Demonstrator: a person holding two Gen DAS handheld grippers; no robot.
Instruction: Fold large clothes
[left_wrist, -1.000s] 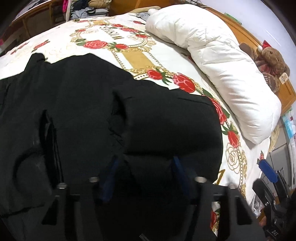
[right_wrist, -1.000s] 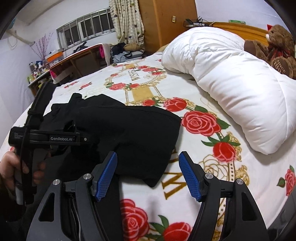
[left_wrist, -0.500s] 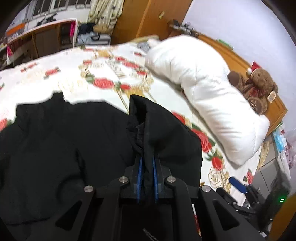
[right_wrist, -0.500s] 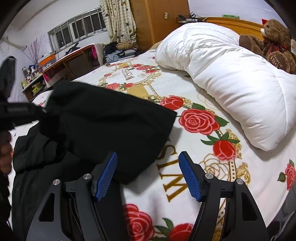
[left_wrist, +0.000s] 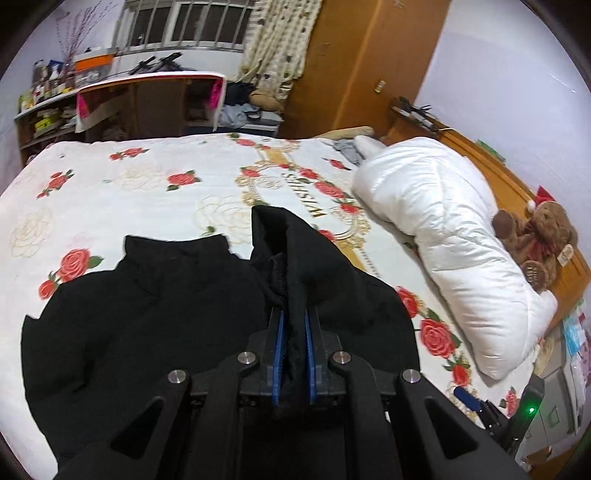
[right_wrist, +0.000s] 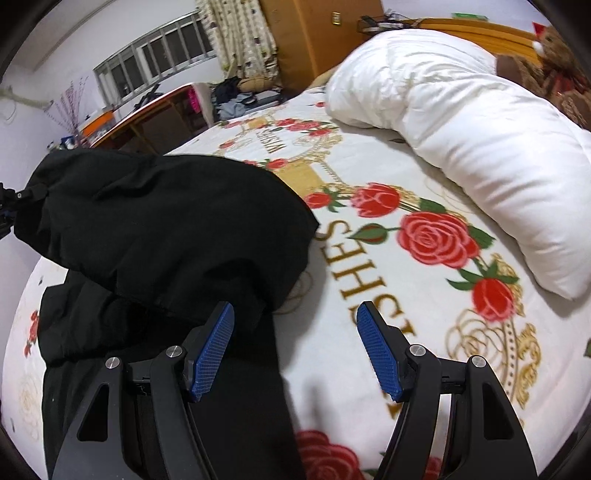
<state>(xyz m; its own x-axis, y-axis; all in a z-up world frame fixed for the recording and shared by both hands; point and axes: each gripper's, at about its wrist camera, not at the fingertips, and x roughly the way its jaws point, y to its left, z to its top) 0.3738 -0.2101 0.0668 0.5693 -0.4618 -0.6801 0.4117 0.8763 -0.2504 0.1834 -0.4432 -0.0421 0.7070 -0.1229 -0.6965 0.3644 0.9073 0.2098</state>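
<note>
A large black padded jacket (left_wrist: 147, 317) lies on a rose-patterned bed cover (left_wrist: 155, 184). My left gripper (left_wrist: 293, 325) is shut on a fold of the black jacket and holds that part lifted above the rest. In the right wrist view the lifted part of the jacket (right_wrist: 166, 229) hangs to the left, over the flat part. My right gripper (right_wrist: 295, 325) is open and empty, low over the cover at the jacket's right edge. Its left blue pad (right_wrist: 214, 350) is over black cloth.
A long white duvet roll (left_wrist: 443, 236) lies along the right side of the bed (right_wrist: 472, 125). A teddy bear (left_wrist: 535, 240) sits against the wooden headboard. A desk (left_wrist: 147, 103) and a wardrobe (left_wrist: 362, 66) stand beyond the bed's far edge.
My left gripper has shut on the jacket and lifted the held fold up and leftward. My right gripper has stayed open and moved a little forward.
</note>
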